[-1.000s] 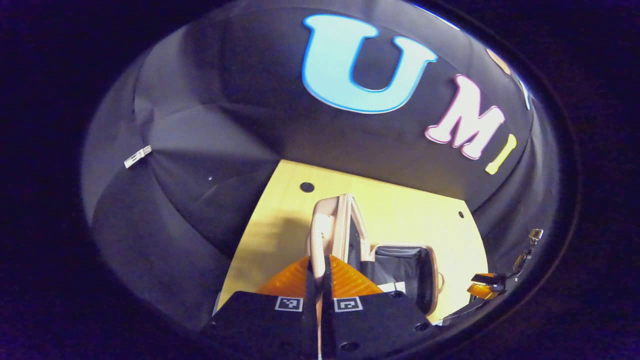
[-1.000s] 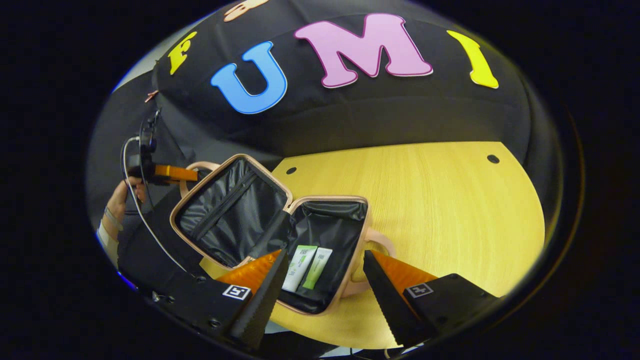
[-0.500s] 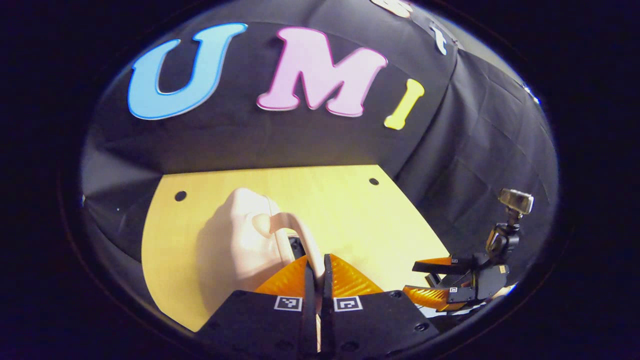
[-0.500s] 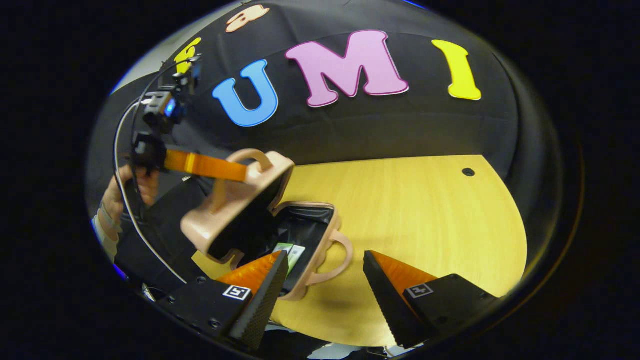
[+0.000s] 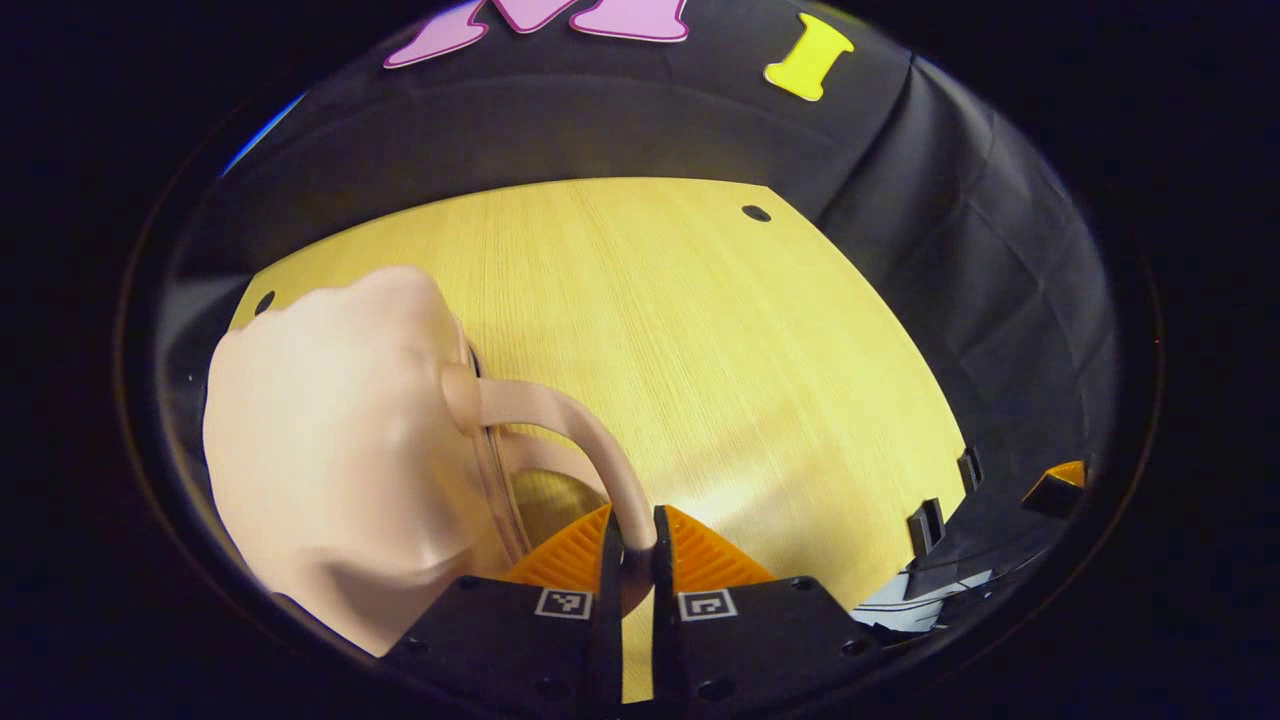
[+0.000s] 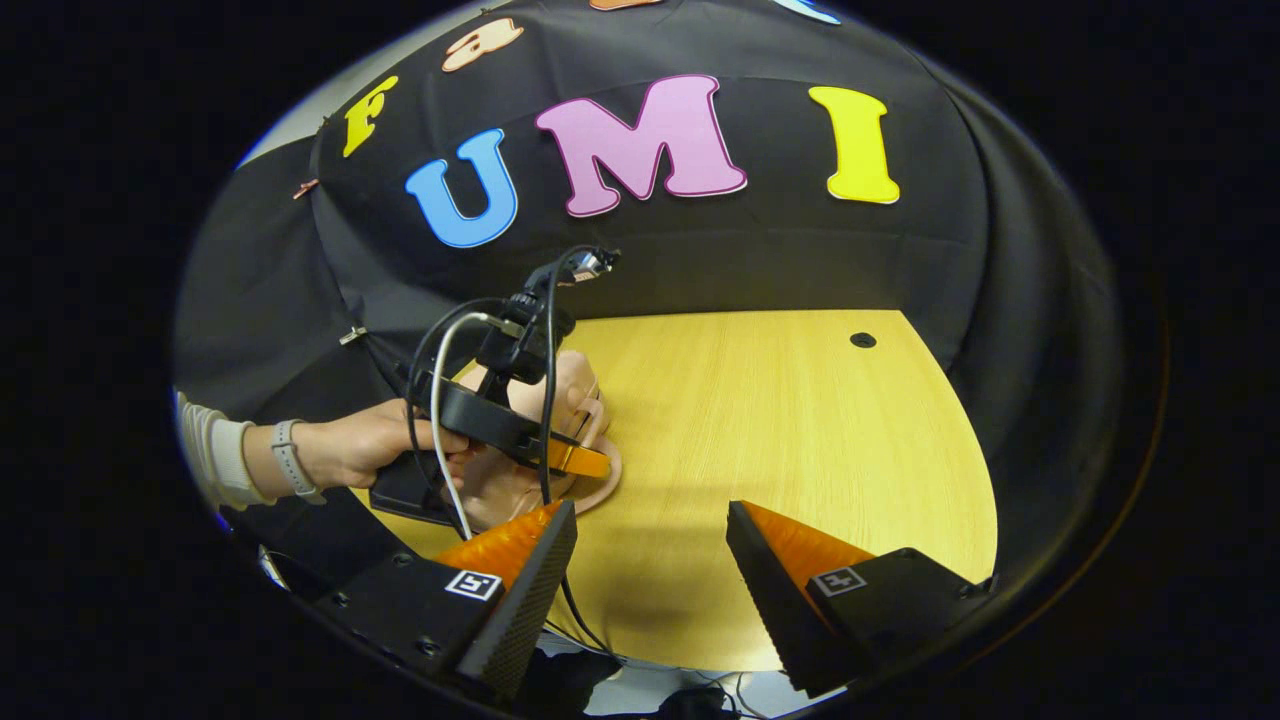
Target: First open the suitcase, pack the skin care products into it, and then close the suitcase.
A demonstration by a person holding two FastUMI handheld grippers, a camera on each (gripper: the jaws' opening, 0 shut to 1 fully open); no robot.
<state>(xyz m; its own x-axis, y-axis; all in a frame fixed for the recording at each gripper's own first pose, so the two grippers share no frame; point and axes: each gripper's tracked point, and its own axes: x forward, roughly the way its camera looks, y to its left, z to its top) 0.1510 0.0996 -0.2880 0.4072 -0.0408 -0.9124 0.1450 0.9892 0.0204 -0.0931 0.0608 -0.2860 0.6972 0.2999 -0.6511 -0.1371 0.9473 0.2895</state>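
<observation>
Sleeve and hand: in the right gripper view a pale sleeve (image 6: 205, 455) enters from the left edge, with a watch (image 6: 288, 462) on the wrist and the hand (image 6: 365, 452) wrapped around the handle of the left gripper.

Suitcase: the pink suitcase (image 5: 340, 450) lies flat on the left part of the wooden table (image 5: 720, 340) with its lid down on the base. In the left gripper view its long axis runs from the near left edge away toward the far left corner. The handle side faces right, toward the open middle of the table.

Handle: the curved handle (image 5: 560, 420) springs from the case's right flank and arches over toward the camera, ending between the fingers.

Left gripper: the left gripper (image 5: 630, 535) has its jaws clamped on the handle, both fingers pressing its end. In the right gripper view it reaches across the top of the case, fingers pointing right, cable looping above it.

Right gripper: the right gripper (image 6: 650, 560) hovers over the bare near edge of the table, just right of the case and apart from it, jaws wide apart with nothing between them.

Skin care products: cannot tell where they lie; the case's inside is hidden.
</observation>
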